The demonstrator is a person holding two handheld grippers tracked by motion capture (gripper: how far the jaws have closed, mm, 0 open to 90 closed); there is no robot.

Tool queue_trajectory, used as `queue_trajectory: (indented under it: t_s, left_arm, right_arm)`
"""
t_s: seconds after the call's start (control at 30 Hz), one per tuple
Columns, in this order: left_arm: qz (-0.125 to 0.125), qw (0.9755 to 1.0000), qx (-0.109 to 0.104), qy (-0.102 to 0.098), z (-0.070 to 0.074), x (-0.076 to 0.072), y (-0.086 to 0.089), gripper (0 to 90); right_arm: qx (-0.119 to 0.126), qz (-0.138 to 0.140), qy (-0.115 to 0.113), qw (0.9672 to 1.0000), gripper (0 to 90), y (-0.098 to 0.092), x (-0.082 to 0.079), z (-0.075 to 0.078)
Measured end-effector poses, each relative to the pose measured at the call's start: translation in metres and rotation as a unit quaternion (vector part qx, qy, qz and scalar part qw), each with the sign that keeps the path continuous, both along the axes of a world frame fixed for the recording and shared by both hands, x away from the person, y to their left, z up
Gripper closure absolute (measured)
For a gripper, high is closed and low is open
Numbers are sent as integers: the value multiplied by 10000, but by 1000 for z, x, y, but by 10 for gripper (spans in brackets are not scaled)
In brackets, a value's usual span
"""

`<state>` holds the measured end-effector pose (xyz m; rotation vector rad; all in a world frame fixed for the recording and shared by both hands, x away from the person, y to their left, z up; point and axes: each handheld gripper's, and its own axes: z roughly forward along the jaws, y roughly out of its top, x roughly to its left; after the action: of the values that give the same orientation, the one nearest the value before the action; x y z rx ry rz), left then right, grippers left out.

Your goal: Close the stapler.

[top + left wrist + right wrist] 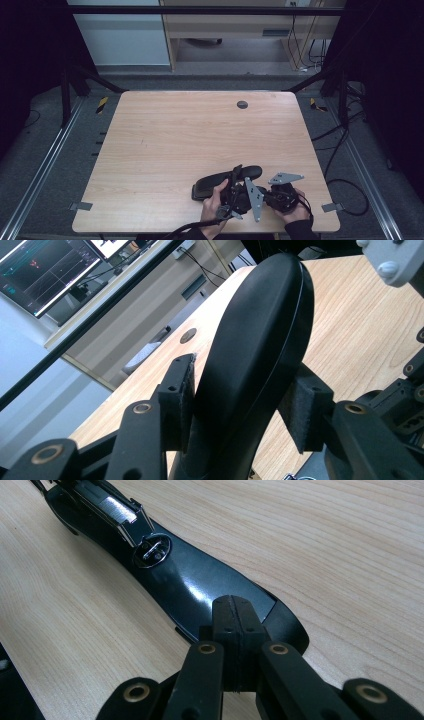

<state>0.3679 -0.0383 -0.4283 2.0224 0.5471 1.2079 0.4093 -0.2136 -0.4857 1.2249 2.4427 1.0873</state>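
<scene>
Resting near the person's edge of the wooden surface [165, 145], a black stapler [225, 181] sits between both tongs. The left tongs [240, 405] straddle the stapler's upper arm [260, 340], which is swung up off the base — one pad [182, 390] lies against the arm's side, while the other pad [305, 410] stands just apart from it, so the jaws are partly open around the arm rather than clamped on it. The right tongs [234, 630] are fully closed, pads pressed together with nothing between them; their tip sits on or just above the rear end of the stapler's glossy base [200, 590] — contact cannot be told. Ahead of these tongs along the base lie the round metal anvil [152, 550] and a shiny metal rail [115, 510]. In the high view, the left hand [212, 202] and the right hand [295, 210] are close together, with the stapler just beyond them.
</scene>
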Motion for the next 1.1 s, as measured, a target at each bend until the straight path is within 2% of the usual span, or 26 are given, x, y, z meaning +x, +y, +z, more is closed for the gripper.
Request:
queue_trajectory:
  t_s: [0.47,1.1]
  left_arm:
    - [-41,9996,273,-68,-8,-1,-8,507]
    - [-76,9990,431,-84,-14,0,-13,501]
  right_arm:
    - [15,-27,22,10000,900,0,0,0]
    - [57,-69,62,9999,900,-4,0,0]
